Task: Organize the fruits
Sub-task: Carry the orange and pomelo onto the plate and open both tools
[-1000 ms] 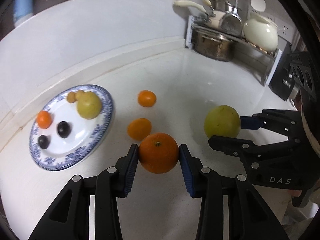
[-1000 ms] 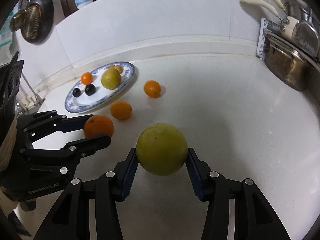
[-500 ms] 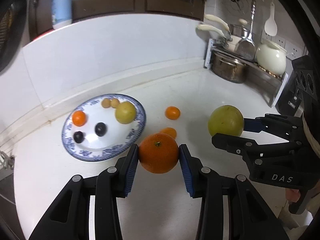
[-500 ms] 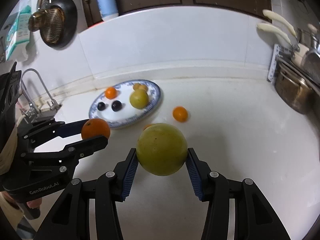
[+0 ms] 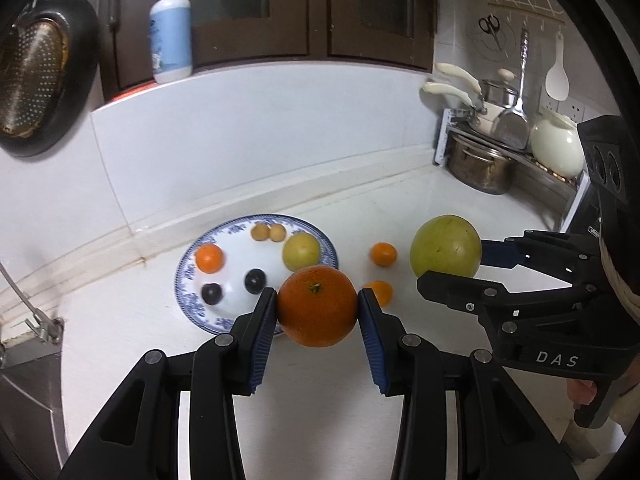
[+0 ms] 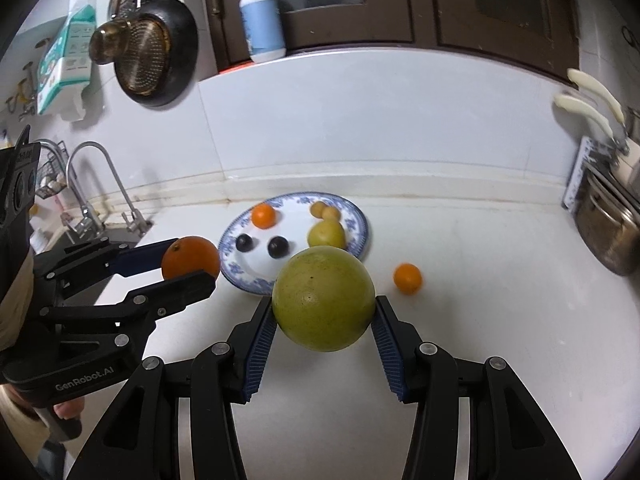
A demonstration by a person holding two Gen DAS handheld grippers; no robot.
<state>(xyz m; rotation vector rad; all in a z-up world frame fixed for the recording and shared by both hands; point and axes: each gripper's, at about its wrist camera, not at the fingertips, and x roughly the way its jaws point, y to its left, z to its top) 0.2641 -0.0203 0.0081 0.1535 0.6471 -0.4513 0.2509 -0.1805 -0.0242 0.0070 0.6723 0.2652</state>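
Observation:
My left gripper point(image 5: 318, 312) is shut on a large orange point(image 5: 317, 306) held above the white counter; it also shows in the right wrist view point(image 6: 191, 258). My right gripper point(image 6: 324, 316) is shut on a big green-yellow fruit point(image 6: 323, 298), seen also in the left wrist view point(image 5: 446, 246). A blue-rimmed plate point(image 5: 188, 280) holds a small orange point(image 5: 209, 258), two dark plums point(image 5: 255, 280), a yellow fruit point(image 5: 301, 255) and two small tan fruits point(image 5: 268, 233). Two small oranges point(image 5: 383, 254) lie on the counter right of the plate.
A sink with a faucet point(image 6: 100, 184) is at the left. A rack with a steel pot point(image 5: 480, 164) and a white kettle point(image 5: 556, 146) stands at the right back. A soap bottle point(image 5: 170, 28) stands on the ledge and a pan point(image 6: 156, 52) hangs on the wall.
Both grippers have risen and pulled back with their fruits; the plate and loose oranges now look smaller and farther, and more of the wall and cabinets shows.

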